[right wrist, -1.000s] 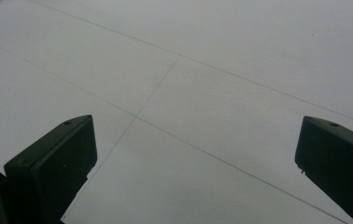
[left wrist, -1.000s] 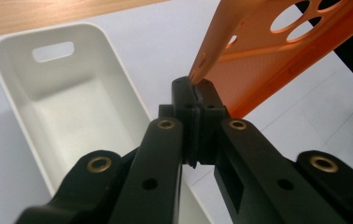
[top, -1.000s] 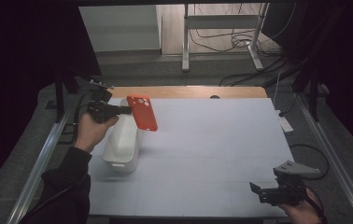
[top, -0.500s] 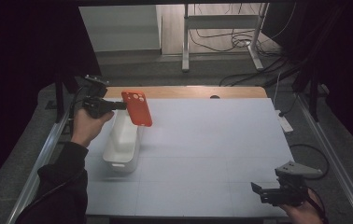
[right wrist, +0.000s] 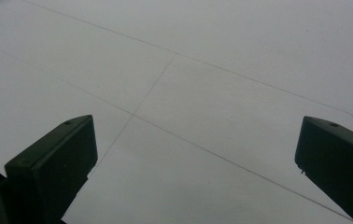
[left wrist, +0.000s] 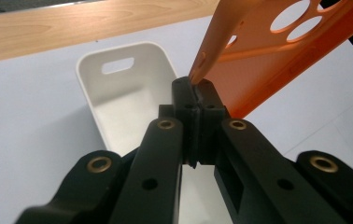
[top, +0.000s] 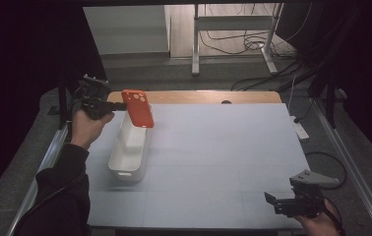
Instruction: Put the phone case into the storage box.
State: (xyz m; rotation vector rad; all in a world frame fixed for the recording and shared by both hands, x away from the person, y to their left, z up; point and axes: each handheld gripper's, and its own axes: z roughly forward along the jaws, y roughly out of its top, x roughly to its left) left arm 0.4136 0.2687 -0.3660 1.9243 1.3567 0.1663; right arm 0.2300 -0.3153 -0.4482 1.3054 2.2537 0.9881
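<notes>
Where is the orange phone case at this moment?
The orange phone case is at the far left of the high view, held in the air by the left gripper, above the far end of the white bin.

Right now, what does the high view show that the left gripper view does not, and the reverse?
High view alone: the right gripper, open, low at the table's near right corner, and the person's left hand. Left gripper view alone: the jaws shut on the edge of the orange case, and the bin's handle slot. Both share the case held above the white bin on the table.
</notes>
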